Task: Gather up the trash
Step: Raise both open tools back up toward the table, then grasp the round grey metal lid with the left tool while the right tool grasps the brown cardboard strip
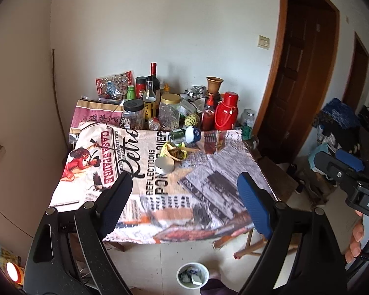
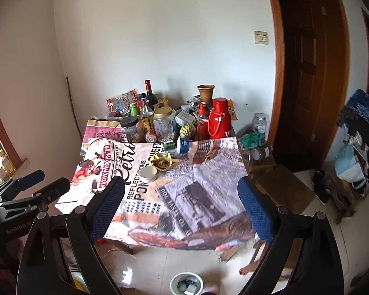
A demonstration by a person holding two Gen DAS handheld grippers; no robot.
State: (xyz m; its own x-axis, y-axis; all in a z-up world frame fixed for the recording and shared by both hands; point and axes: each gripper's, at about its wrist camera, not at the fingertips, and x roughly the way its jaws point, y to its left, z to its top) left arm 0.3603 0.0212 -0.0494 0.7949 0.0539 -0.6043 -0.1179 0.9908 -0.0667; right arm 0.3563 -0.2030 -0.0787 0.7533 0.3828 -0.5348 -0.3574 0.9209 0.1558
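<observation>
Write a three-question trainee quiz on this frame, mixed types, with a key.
1. True or false: the left gripper holds a piece of trash.
2. The white bin stands: A) on the tablecloth, B) on the floor by the table's near edge, C) behind the red flask.
3. Fill in: the yellow wrapper lies between the round tin and the tipped-over blue ___.

Key: 1 false, both grippers are open with nothing between the fingers, the right gripper too. 2 B. 3 cup.
</observation>
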